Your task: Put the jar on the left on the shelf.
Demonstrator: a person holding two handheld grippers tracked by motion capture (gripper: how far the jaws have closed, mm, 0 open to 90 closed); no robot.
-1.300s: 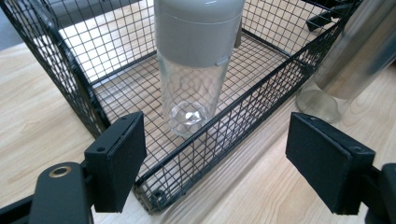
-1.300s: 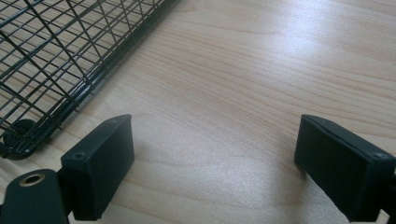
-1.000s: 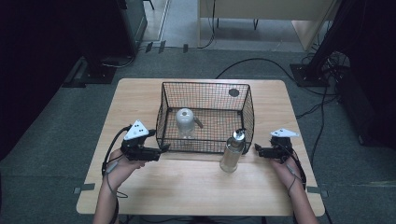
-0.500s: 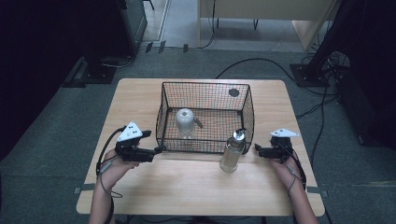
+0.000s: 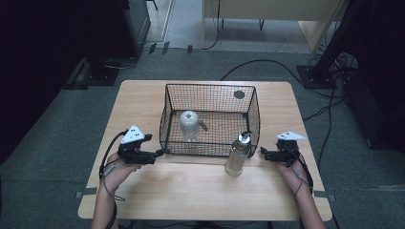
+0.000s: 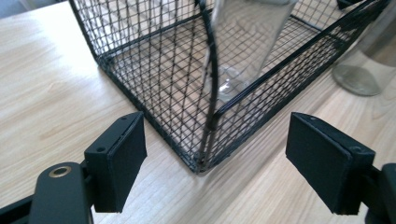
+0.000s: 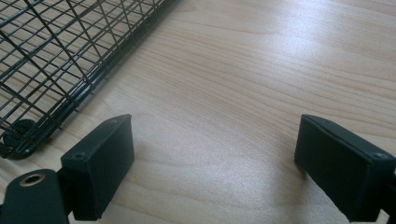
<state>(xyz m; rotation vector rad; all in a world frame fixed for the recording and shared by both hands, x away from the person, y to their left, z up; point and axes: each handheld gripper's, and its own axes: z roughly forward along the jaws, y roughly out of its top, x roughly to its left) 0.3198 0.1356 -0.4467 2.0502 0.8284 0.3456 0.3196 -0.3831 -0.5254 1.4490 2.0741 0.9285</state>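
Wire basket [image 5: 210, 119] stands on the wooden table [image 5: 191, 191], toward the far half. Inside it, a clear bottle with a grey cap [image 5: 189, 125] stands upright, near the basket's left side. A second bottle [image 5: 237, 155] stands upright on the table outside the basket, just beside its near right corner.

Left gripper [image 5: 160, 153]: jaws spread wide, holding nothing. It lies low over the table at the basket's near left corner, tips just beside the wire. In the left gripper view [image 6: 212, 163] that corner post [image 6: 208, 130] sits between the two pads [image 6: 119, 161], clear of both; the bottle inside shows through the mesh beyond it, and the base of the outside bottle [image 6: 357, 77] at upper right.

Right gripper [image 5: 262, 153]: jaws also wide apart, empty. It rests to the right of the outside bottle, near it but apart. In the right gripper view [image 7: 212, 172] bare tabletop lies between the pads; the basket's bottom edge [image 7: 70, 100] runs at upper left, outside the jaws.
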